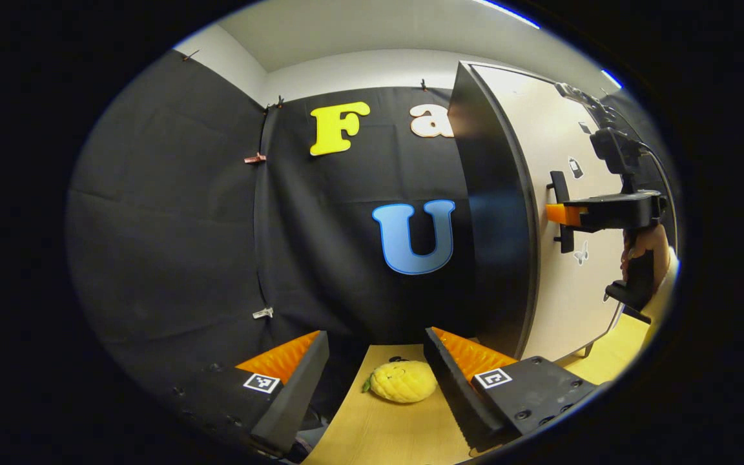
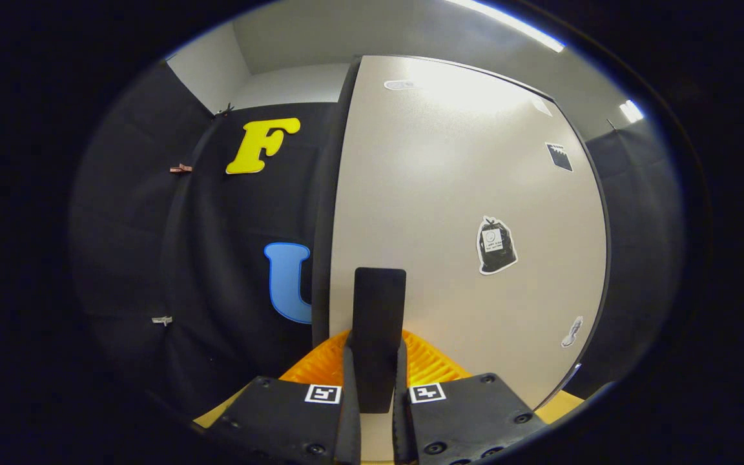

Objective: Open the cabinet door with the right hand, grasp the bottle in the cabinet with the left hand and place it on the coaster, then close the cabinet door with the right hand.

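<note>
Right gripper is at the cabinet door, and its fingers are clenched on the dark door handle, one finger on each side of the upright bar. The handle runs straight up from between the fingertips, near the door's left edge. The pale door face carries a few small stickers to the right of the handle. From the left gripper view the same grasp shows from the side, far right: the right gripper reaches in level to the handle, with a hand wrapped round its grip below. There the cabinet stands upright on the tabletop, its dark side panel facing the camera and the pale door on its right. The door looks closed or nearly so; which, cannot be told.

Left gripper hangs low over the wooden tabletop, well to the left of the cabinet, fingers released and spread wide with nothing between the pads. Just ahead of the gap between them lies a yellow lemon-like toy, resting on the tabletop, clear of both fingers.
</note>
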The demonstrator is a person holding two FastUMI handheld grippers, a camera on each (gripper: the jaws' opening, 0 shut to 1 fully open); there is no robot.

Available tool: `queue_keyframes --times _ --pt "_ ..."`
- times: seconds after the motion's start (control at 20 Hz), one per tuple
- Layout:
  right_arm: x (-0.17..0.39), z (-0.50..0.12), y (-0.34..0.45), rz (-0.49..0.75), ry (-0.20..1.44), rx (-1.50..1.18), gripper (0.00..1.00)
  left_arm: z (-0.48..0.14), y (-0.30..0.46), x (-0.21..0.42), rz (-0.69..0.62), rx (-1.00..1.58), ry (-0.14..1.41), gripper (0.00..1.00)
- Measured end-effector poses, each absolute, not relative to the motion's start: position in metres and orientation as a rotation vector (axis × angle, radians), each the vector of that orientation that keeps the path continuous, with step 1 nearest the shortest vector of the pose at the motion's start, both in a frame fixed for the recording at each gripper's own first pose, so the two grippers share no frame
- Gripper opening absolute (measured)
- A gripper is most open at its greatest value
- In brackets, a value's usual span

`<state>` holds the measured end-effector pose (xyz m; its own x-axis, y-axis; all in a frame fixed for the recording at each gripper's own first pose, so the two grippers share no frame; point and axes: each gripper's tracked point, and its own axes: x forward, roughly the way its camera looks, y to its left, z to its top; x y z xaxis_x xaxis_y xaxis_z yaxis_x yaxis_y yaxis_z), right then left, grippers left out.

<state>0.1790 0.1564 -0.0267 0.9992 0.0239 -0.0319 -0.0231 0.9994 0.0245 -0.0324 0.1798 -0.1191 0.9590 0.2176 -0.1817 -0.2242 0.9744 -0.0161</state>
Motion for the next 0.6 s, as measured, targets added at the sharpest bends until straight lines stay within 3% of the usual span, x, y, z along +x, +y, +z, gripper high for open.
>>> queue_keyframes --times 0.45,0.5,0.6 --pt "0.108 -0.020 0.139 0.139 0.095 0.069 0.24 -0.080 0.123 -0.039 0.117 -0.021 0.110 0.93" --pt "0.100 -0.018 0.137 0.153 0.104 0.089 0.07 -0.075 0.116 -0.042 0.106 -0.012 0.097 0.93" --pt "0.087 -0.016 0.132 0.169 0.112 0.095 0.07 -0.065 0.100 -0.045 0.076 -0.007 0.072 0.94"
